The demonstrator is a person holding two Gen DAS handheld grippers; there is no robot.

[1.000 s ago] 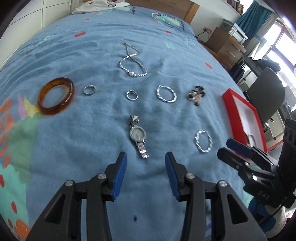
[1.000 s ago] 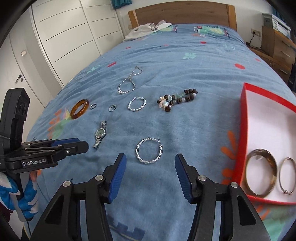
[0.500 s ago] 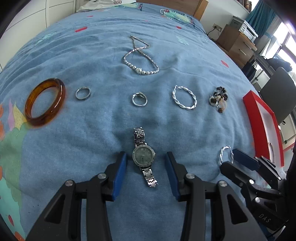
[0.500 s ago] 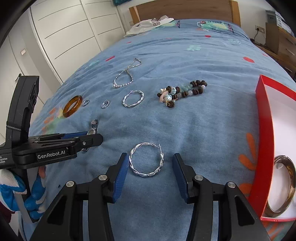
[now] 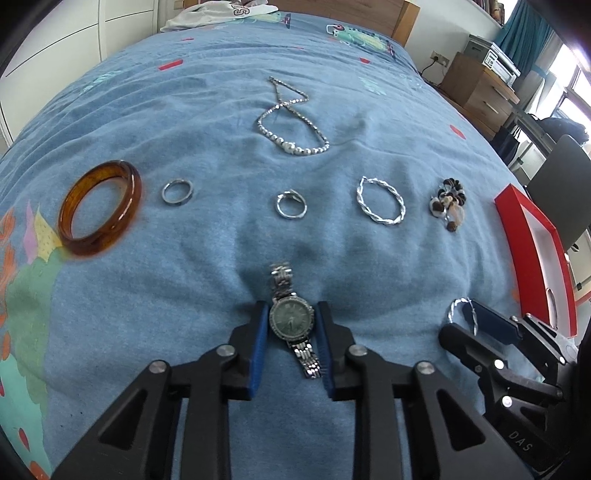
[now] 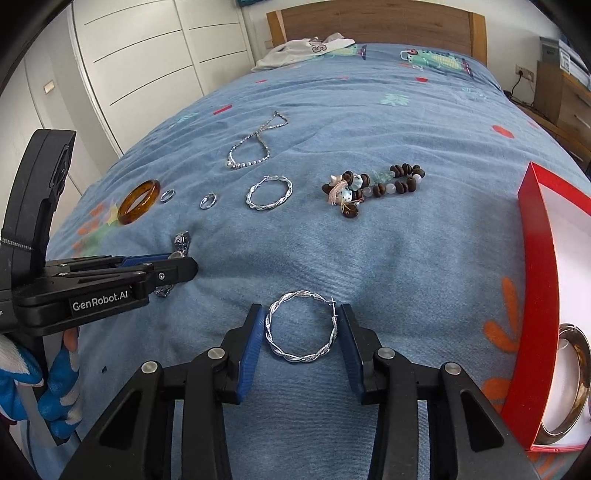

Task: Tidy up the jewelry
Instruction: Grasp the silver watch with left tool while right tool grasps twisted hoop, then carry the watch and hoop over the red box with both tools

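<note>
Jewelry lies on a blue bedspread. My left gripper [image 5: 291,325] is lowered onto the bed with its blue pads on either side of a silver watch [image 5: 291,320], touching or nearly touching the case. My right gripper [image 6: 301,332] is open around a twisted silver hoop [image 6: 301,338], pads just outside its rim. A red box [image 6: 543,280] at the right holds a metal bangle [image 6: 570,384]. Farther off lie an amber bangle [image 5: 99,212], two small rings [image 5: 177,192] [image 5: 291,205], a second twisted hoop [image 5: 380,201], a bead bracelet [image 6: 373,184] and a silver necklace [image 5: 291,122].
White clothing [image 6: 306,50] lies by the wooden headboard [image 6: 373,18]. White wardrobe doors [image 6: 147,55] stand at the left. A wooden dresser [image 5: 480,88] and a dark chair [image 5: 557,177] stand right of the bed.
Both grippers moved forward and down onto the bed. The left pads now flank the watch and have narrowed; the right pads now bracket the twisted hoop.
</note>
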